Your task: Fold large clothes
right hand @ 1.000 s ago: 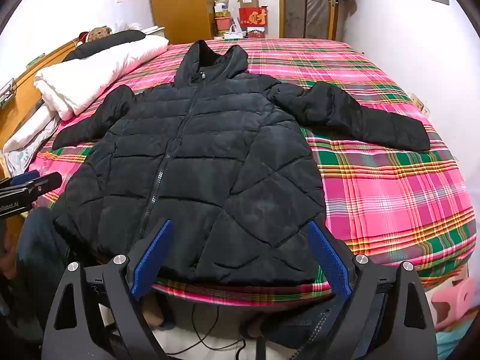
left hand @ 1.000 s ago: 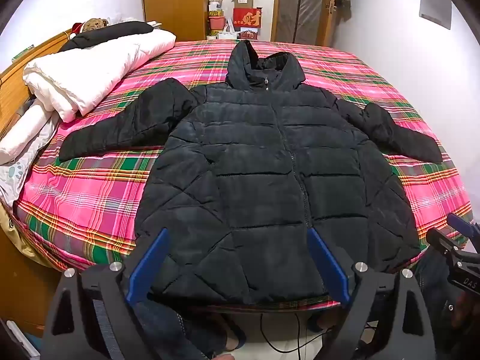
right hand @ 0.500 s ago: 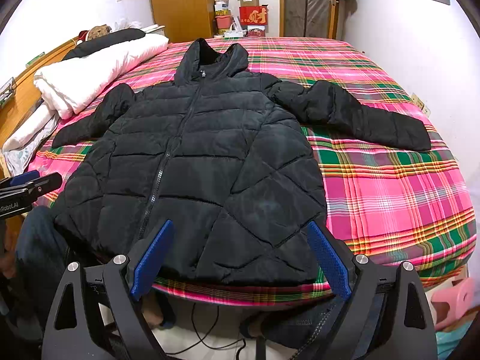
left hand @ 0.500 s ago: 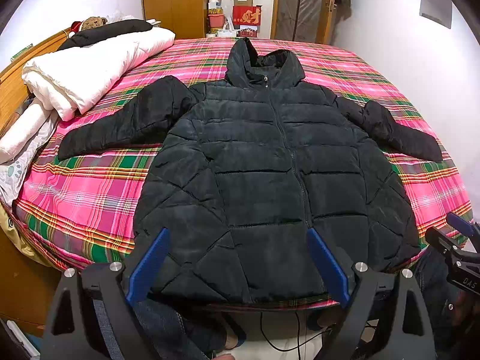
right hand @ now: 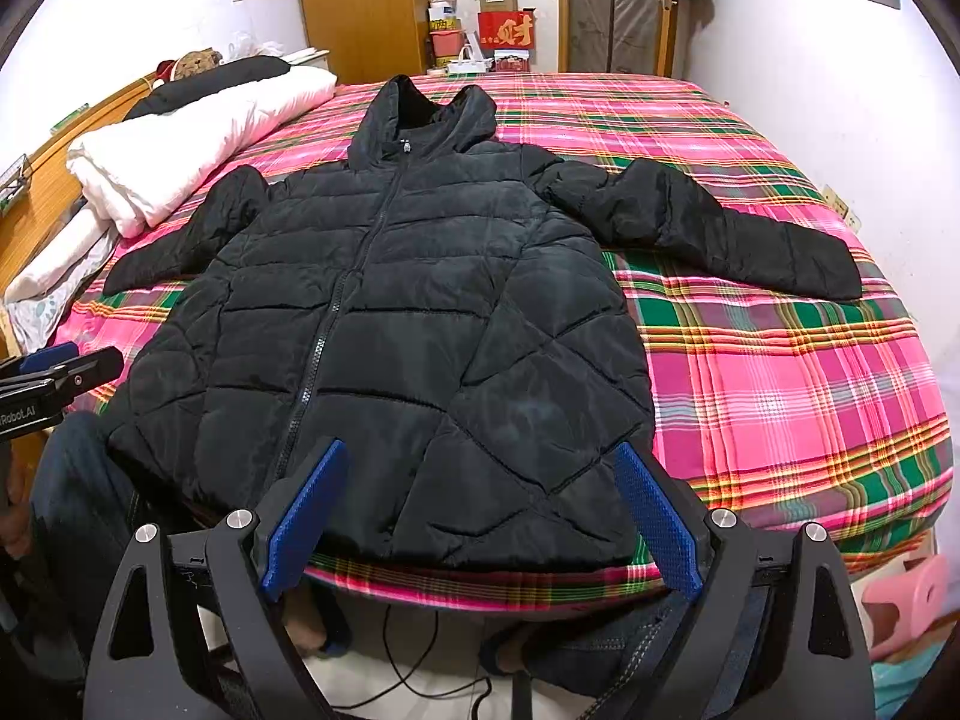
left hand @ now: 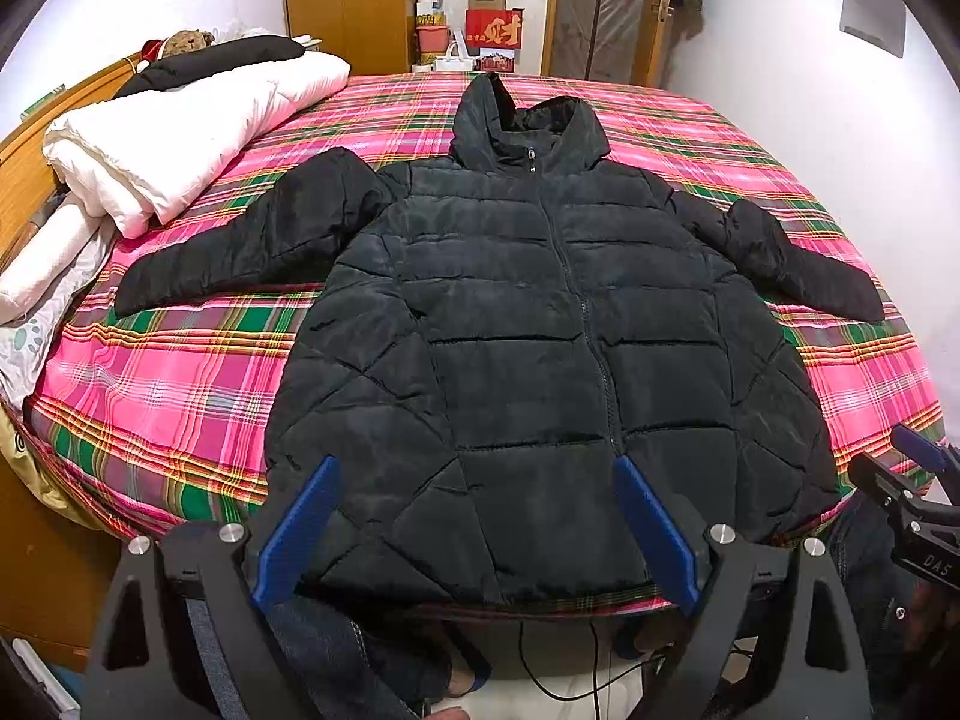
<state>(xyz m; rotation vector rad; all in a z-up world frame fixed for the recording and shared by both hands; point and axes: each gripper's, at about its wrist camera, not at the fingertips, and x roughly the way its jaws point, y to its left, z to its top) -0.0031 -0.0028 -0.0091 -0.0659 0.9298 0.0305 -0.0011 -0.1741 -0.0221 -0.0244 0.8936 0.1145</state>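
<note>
Left wrist view gave me the black puffer jacket [left hand: 540, 348] spread face up on the bed [left hand: 180, 384], zipped to the collar, hood toward the far end and hem at the near edge. Both sleeves lay stretched out to the sides on the pink plaid bedspread. My left claw [left hand: 477, 525] hung released, its blue pads [left hand: 294, 531] wide apart and holding nothing, just short of the hem and over the jacket's left half as I saw it. At the right border of that view the tip of my right claw poked in near the jacket's lower corner.

From the right wrist camera the jacket [right hand: 390, 330] sat left of centre, and a broad stretch of bare plaid [right hand: 780, 372] ran off to the right. My right claw [right hand: 483, 522] was likewise released, pads [right hand: 660, 519] spread, empty, hovering at the near hem and apart from the cloth. The left claw's tip showed at the left edge of that frame.

A folded white duvet [left hand: 180, 138] lay along the headboard side, well apart from the nearer sleeve, with a black pillow [left hand: 216, 63] behind it. Beneath the bed edge I could see jeans-clad legs [right hand: 618, 654] and a thin dark cable [right hand: 414, 660] on the floor; whether the feet wore slippers I could only guess, since the fisheye smeared that corner.
</note>
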